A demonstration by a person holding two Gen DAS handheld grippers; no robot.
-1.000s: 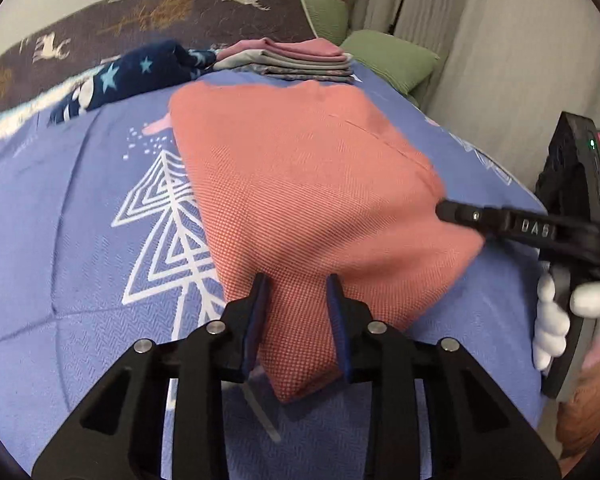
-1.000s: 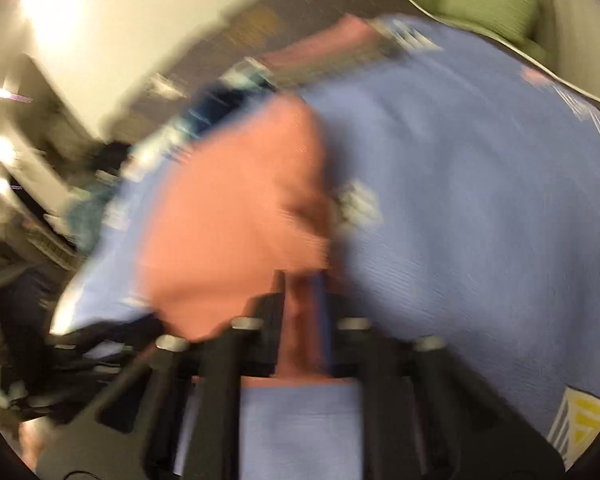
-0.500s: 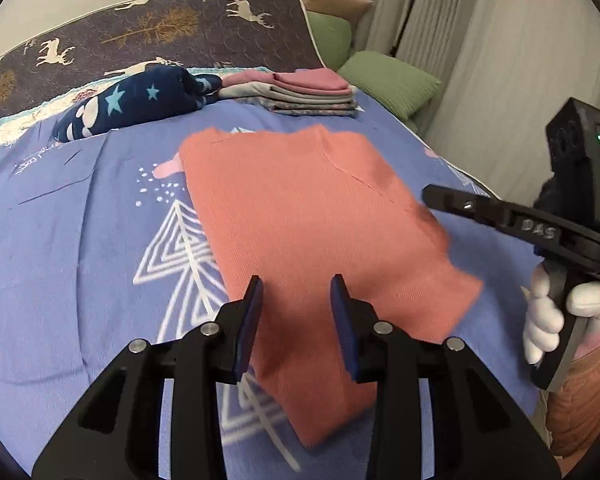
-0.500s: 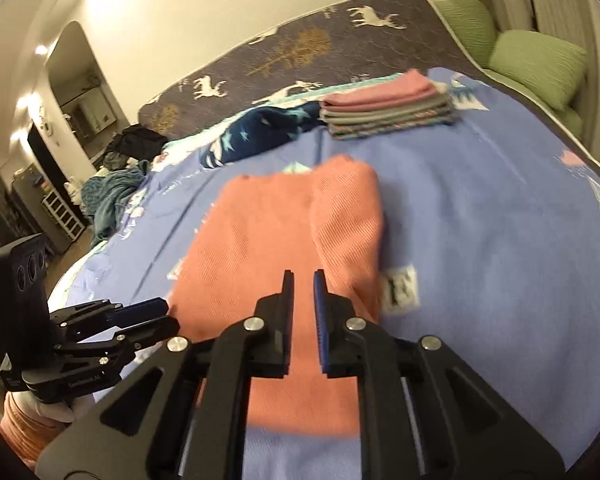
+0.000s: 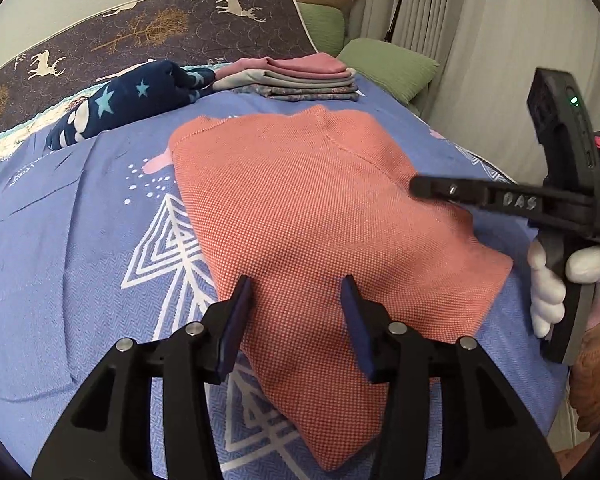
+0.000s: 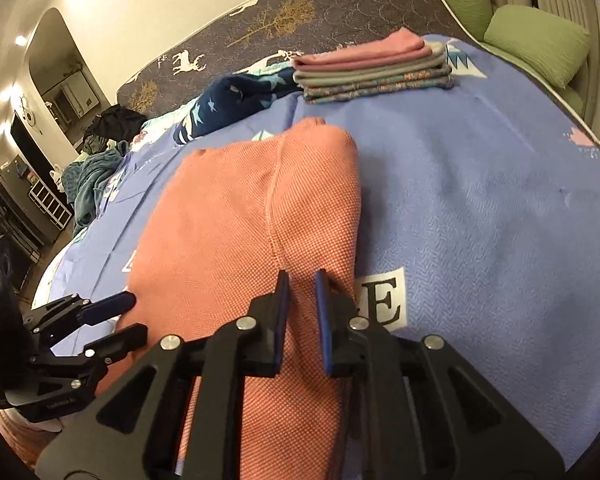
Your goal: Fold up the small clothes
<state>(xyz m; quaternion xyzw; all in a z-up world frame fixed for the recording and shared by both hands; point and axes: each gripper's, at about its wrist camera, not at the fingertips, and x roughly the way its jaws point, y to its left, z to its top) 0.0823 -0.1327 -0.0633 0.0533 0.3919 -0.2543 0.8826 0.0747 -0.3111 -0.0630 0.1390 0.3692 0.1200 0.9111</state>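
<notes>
Coral knit garment [image 5: 320, 216] is lying folded on the blue bedspread [image 5: 68, 240]. Left gripper [image 5: 296, 300] is hovering over its near edge, jaws wide apart, gripping nothing. Right gripper [image 6: 302, 292] is sitting over the garment's right fold, jaws narrowly parted, nothing clamped. Left view is showing the gloved right hand [image 5: 556, 280]; right view is showing a room doorway [image 6: 56, 76]. Folded stack [image 6: 372, 66] and starry navy bundle [image 5: 132, 100] are lying behind.

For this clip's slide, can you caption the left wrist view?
Open left gripper hovers over a partly folded coral knit top on the blue bedspread; right gripper reaches in.
</notes>
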